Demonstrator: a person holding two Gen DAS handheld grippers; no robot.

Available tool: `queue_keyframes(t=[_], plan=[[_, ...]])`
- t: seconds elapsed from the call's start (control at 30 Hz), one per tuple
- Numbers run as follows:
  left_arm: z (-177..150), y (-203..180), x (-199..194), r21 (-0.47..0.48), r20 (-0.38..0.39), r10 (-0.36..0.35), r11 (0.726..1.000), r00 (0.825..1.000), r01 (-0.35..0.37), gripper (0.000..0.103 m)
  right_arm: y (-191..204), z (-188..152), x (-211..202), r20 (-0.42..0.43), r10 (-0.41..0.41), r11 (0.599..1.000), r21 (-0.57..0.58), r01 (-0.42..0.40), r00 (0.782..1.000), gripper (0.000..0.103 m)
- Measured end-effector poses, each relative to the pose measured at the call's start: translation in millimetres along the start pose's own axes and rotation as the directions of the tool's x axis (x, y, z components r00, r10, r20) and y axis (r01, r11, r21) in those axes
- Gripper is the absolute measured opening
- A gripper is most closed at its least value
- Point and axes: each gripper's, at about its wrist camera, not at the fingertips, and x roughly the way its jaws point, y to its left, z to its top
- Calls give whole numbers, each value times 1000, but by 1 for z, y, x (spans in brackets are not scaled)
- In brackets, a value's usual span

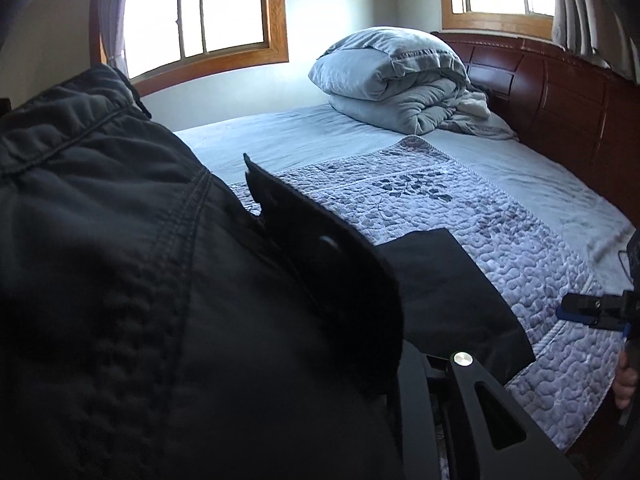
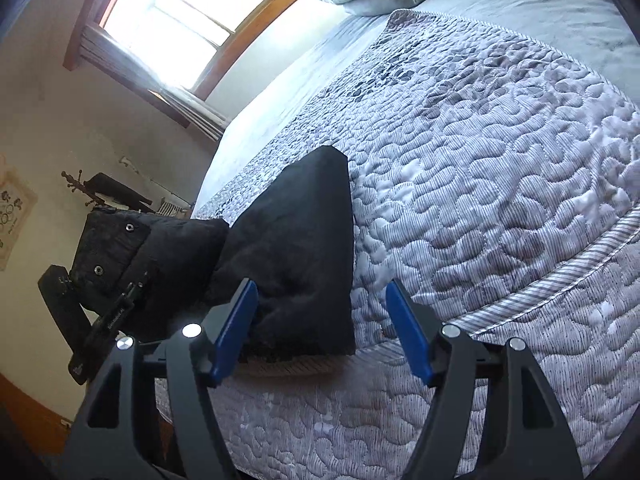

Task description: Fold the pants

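The black pants (image 1: pixel 160 280) fill the left of the left wrist view, waistband and snap button up close, draped over my left gripper so its fingertips are hidden. In the right wrist view the left gripper (image 2: pixel 120 280) holds the waistband end (image 2: pixel 116 248) raised off the bed's near-left edge, while the rest of the pants (image 2: pixel 296 248) lies on the quilt. My right gripper (image 2: pixel 320 328) is open and empty, its blue pads either side of the pants' near corner, just above the quilt. It also shows at the right edge of the left wrist view (image 1: pixel 588 308).
A patterned lavender quilt (image 2: pixel 480 200) covers the bed over a pale blue sheet (image 1: pixel 320 136). A folded grey comforter (image 1: pixel 396 80) sits near the wooden headboard (image 1: pixel 568 92). Windows and a wall stand behind; a coat rack (image 2: pixel 80 184) stands beyond the bed.
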Motion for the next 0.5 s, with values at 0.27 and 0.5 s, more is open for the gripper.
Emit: queue_keyframes(t=[0.27, 0.5], plan=[[-6, -37, 16, 141, -32, 42, 989, 999, -37, 27, 0, 9, -10, 21, 45, 999, 24, -46, 999, 70], [-15, -45, 17, 184, -29, 53, 982, 998, -46, 27, 17, 41, -21, 38, 193, 977, 86, -195, 981, 79]])
